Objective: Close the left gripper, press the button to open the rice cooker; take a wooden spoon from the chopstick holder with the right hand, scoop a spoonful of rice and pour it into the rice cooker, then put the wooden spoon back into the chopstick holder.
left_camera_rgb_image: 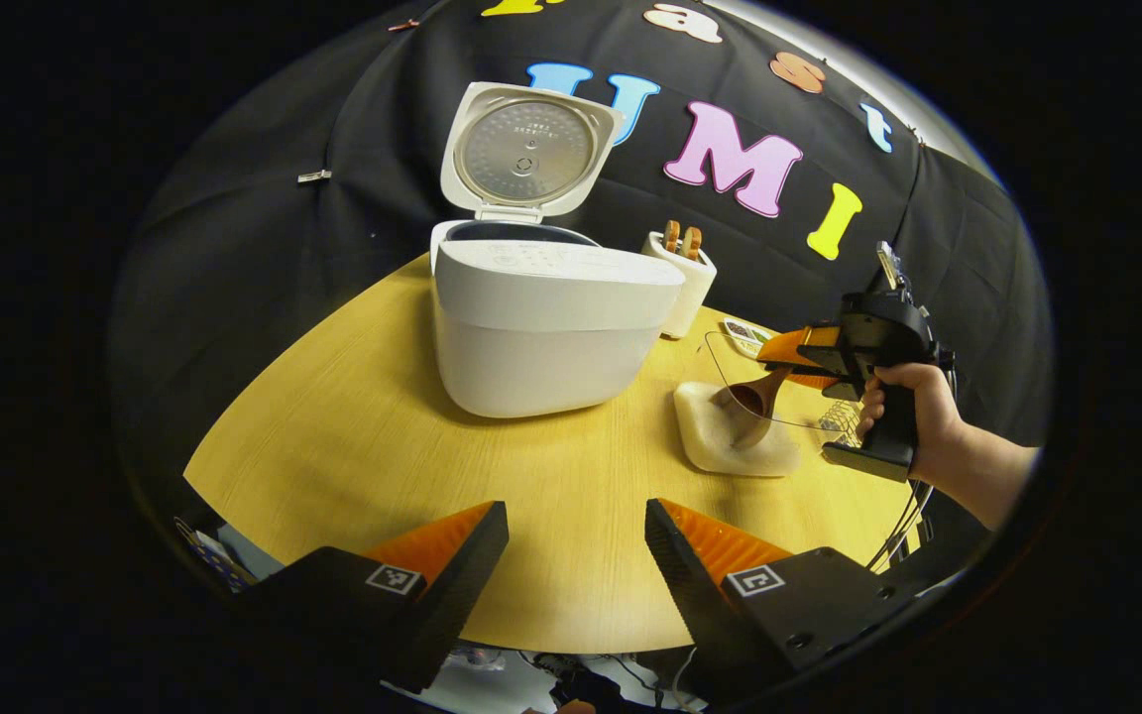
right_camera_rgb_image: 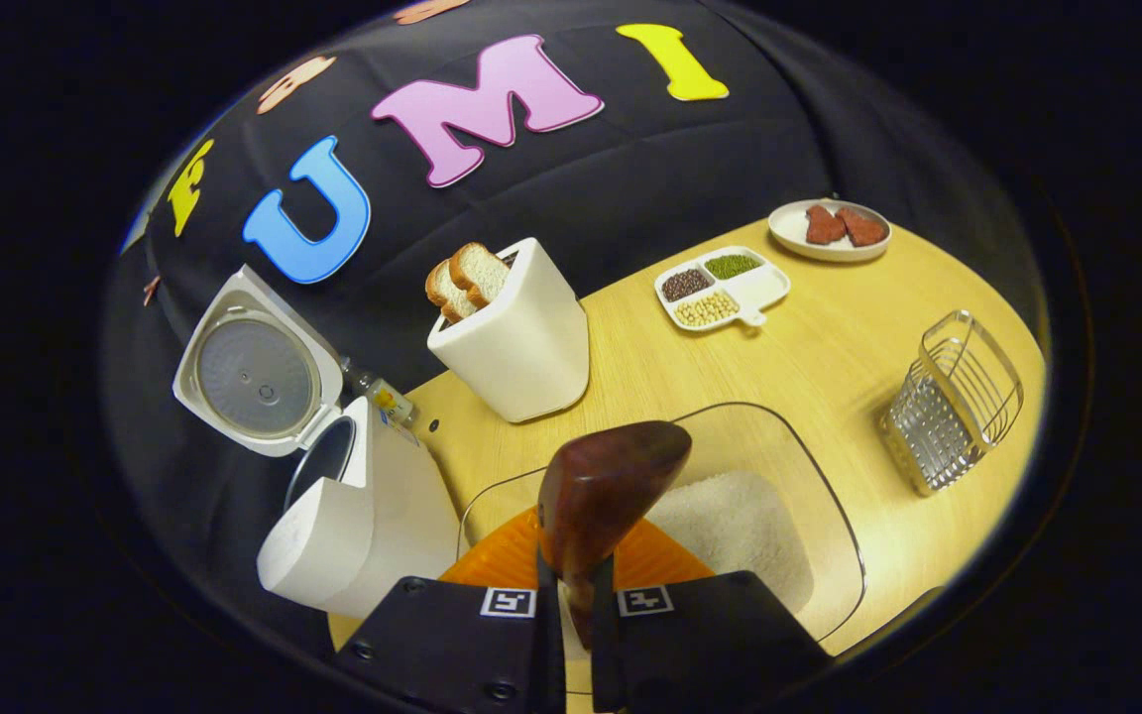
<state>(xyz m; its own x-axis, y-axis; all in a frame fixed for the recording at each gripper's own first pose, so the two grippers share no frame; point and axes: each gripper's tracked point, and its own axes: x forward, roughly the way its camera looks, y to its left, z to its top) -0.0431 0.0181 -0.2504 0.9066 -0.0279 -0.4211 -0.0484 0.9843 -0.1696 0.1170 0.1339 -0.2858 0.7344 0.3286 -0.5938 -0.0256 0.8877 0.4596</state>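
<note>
The spoon handle is hidden between the right hand-held gripper fingers, and its bowl covers part of the rice behind it. Beside the spoon, the cooker pot's inside cannot be made out. In the left gripper view the cooker hides part of the toaster behind it.

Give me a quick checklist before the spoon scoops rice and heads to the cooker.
1. Rice cooker lid open: ok.
2. Right gripper fingers shut on the wooden spoon: ok.
3. Spoon bowl over the rice in the clear container: ok.
4. Spoon loaded with rice: cannot tell.
5. Left gripper clear of the path: ok, open, near the table edge.
</note>
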